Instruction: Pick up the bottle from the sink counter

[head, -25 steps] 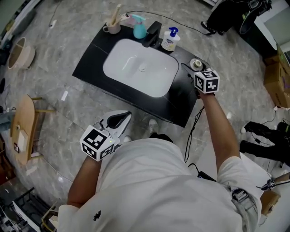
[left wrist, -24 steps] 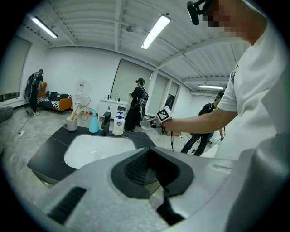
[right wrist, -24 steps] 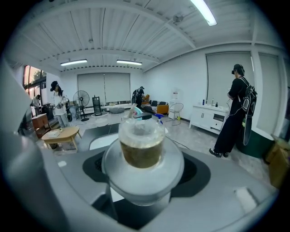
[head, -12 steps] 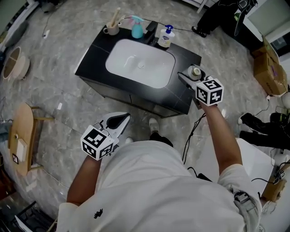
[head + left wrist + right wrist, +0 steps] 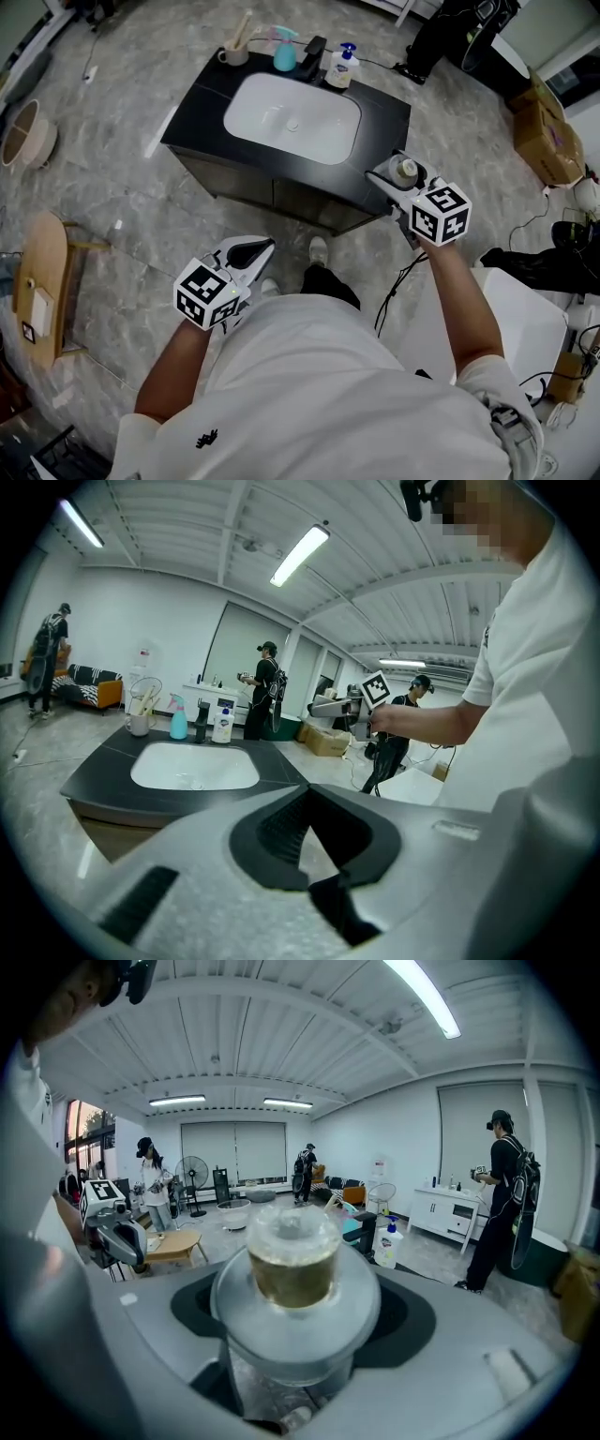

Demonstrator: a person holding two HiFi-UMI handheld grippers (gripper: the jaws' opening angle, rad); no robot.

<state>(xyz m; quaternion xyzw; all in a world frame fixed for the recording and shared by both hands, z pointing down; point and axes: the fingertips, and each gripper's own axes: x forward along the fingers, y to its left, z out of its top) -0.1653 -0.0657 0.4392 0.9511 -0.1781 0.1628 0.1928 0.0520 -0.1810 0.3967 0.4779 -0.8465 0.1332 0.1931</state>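
Note:
A small clear bottle (image 5: 405, 170) with amber liquid and a clear cap sits between the jaws of my right gripper (image 5: 397, 178), which is shut on it. It hangs just off the front right corner of the black sink counter (image 5: 386, 112). In the right gripper view the bottle (image 5: 292, 1262) fills the middle, and the right gripper (image 5: 294, 1312) clasps its wide body. My left gripper (image 5: 253, 251) is shut on nothing, low and close to my body, in front of the counter. The left gripper view looks past its jaws to the counter (image 5: 94, 782).
The white basin (image 5: 292, 117) is set into the counter. Along the back stand a cup of brushes (image 5: 233, 52), a teal spray bottle (image 5: 284, 56), a black faucet (image 5: 313, 56) and a white pump bottle (image 5: 340, 67). A wooden stool (image 5: 43, 281) stands left, cardboard boxes (image 5: 540, 141) right.
My right gripper has lifted the bottle off the counter's right end and drawn it back past the front edge. The counter has slid farther from me. My left gripper has stayed put.

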